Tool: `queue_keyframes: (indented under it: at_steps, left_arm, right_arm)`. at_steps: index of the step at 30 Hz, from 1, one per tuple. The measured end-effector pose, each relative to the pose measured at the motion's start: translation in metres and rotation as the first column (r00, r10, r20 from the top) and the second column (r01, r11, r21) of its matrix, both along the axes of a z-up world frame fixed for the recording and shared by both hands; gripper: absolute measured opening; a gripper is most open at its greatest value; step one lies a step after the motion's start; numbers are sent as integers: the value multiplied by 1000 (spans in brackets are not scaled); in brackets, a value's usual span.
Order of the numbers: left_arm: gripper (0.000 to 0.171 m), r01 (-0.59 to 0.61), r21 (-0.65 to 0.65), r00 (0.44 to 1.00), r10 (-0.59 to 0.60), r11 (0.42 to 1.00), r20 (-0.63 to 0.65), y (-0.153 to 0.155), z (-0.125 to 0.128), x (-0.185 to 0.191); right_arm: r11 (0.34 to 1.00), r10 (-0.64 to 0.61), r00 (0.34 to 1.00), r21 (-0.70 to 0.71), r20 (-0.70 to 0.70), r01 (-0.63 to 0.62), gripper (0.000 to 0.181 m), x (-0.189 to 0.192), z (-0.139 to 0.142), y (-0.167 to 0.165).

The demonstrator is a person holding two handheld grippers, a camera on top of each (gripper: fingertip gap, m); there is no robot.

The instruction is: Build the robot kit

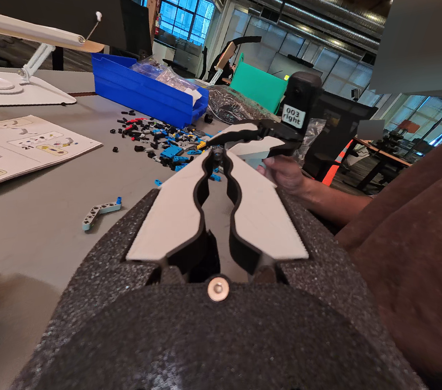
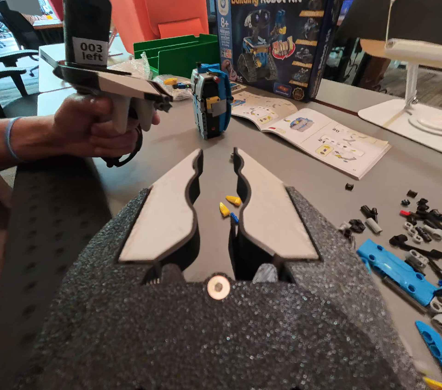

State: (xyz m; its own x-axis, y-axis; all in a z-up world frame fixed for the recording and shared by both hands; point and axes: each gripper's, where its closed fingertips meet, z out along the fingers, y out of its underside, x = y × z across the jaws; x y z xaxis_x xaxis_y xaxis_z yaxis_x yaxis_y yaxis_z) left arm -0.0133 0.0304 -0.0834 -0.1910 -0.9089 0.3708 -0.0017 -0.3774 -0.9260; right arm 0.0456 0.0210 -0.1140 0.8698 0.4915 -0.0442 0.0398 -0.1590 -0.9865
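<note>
Left gripper pinches small dark piece, blurred; right gripper apart.

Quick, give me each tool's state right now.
Left tool: shut on a small dark piece at its tips.
Right tool: open, holding nothing, above the grey table.

Left gripper, right gripper: pale grey fingers, wavy black pads, speckled black body, silver screw. Blue wristband, brown sleeve.
</note>
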Motion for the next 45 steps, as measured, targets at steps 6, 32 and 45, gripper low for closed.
queue_keyframes:
  at_steps: [6,32,45]
  left_arm:
    - [7,40,-121,998,-33,992,58,6,8,-5]
    - [7,8,-88,999,-4,996,45,8,7,-6]
    - [7,-38,-4,999,38,999,-1,10,0,-10]
  right_arm:
    - [992,75,985,-90,-157,-90,20,-2,-2,-4]
    - [992,-34,999,-120,20,36,16,37,-9,-2]
    - [825,343,891,-549,298,-134,25,13,-95,4]
